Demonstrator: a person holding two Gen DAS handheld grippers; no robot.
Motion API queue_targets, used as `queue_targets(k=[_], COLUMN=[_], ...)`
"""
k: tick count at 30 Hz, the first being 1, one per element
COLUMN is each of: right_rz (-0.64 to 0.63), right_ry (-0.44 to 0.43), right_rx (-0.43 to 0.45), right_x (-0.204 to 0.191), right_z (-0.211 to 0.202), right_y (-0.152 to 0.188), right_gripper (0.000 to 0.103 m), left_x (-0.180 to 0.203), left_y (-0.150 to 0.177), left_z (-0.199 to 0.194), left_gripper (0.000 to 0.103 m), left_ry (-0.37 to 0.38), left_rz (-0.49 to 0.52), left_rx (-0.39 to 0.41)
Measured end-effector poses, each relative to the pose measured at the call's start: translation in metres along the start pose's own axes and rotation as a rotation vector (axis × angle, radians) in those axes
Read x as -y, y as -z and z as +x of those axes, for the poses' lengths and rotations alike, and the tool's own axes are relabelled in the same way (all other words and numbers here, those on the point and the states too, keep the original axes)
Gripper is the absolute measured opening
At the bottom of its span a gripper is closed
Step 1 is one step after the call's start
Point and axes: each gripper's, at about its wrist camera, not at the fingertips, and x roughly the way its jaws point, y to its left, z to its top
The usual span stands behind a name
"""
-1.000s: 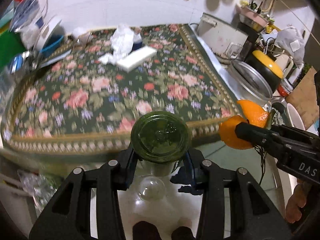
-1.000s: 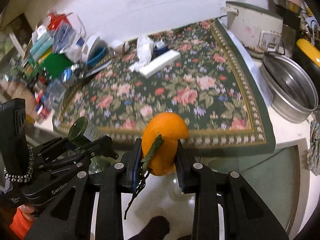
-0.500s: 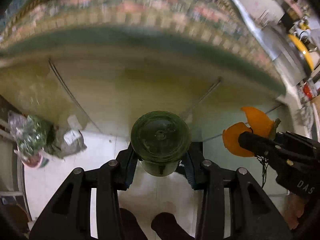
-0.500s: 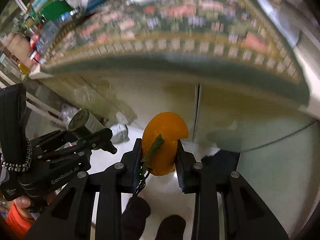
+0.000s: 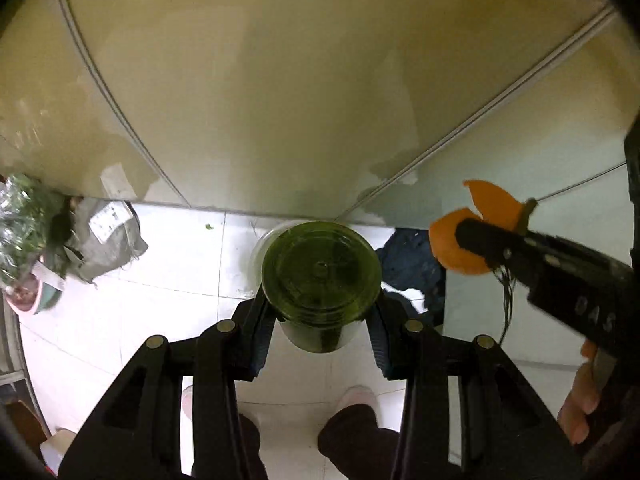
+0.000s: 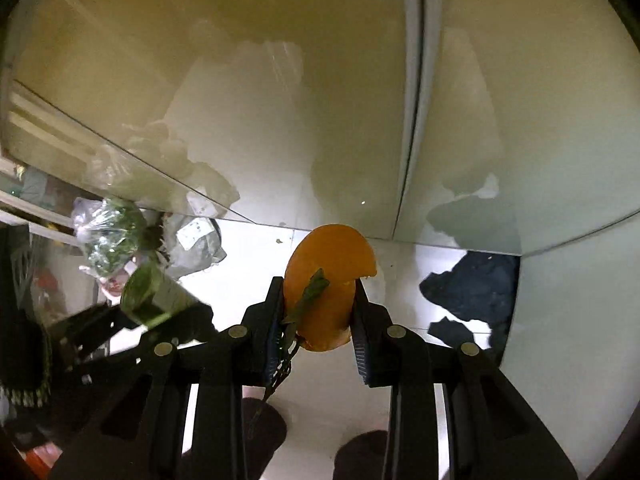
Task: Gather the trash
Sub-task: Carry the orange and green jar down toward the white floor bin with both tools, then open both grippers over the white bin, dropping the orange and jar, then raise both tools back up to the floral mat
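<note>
Left gripper: my left gripper (image 5: 320, 320) is clamped on the green glass bottle (image 5: 320, 276), base toward the lens, pads on both sides of it.

Right gripper: my right gripper (image 6: 318, 320) carries the orange peel (image 6: 326, 286) with its leaf stem; the jaws are opening slightly, with the peel between them and the pads at its sides.

Landmark: the white tiled floor (image 5: 168, 264) at the foot of the pale cabinet doors (image 5: 280, 80).

Change: 1 second ago both tools looked out over the floral tabletop; now both point steeply at the floor, so I have brought the 2 items down off the table together.

Near the floor: a pale rim shows just behind the bottle, possibly a bin, though I cannot tell; a dark cloth (image 6: 472, 280) lies toward the right-hand door, a bag of greens (image 5: 28, 232) toward the left.

Meaning: I judge the carry nearly done and the drop next, with the peel likely first.
</note>
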Motion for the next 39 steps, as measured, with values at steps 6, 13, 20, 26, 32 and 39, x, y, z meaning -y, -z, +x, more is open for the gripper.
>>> queue_targets(k=[6,13,20,26,32,39], right_rz=[-0.021,-0.032,-0.021,-0.017,-0.009,-0.013], right_ry=[-0.025,0.02,0.047,0.072,0.072,0.085], right_rx=[-0.014,0.029,0.055,0.063,0.087,0.177], right_x=[-0.003,0.002,0.009,0.005,-0.013,-0.05], right_z=[0.044,0.043,0.026,-0.015,-0.086,-0.196], right_y=[0.003,0.006,0.009,0.01,0.006,-0.008], right_gripper=[0.042,0.055,0.057,0.057,0.057,0.057], left_x=[-0.025,-0.017,-0.01,0.003,0.016,0.036], left_y=[0.01,0.011,0.006,0.005,-0.004,-0.022], left_z=[0.048,0.081,0.09,0.037,-0.059,-0.194], left_gripper=[0.041,0.041,0.046,0.046,0.046,0.046], left_ry=[0.011,0.035,0.019,-0.041,-0.047,-0.04], left_rz=[0.002,0.026,0.016,0.067,0.072,0.099], left_rx=[-0.014,-0.038,-0.068,-0.043,0.014,0.124])
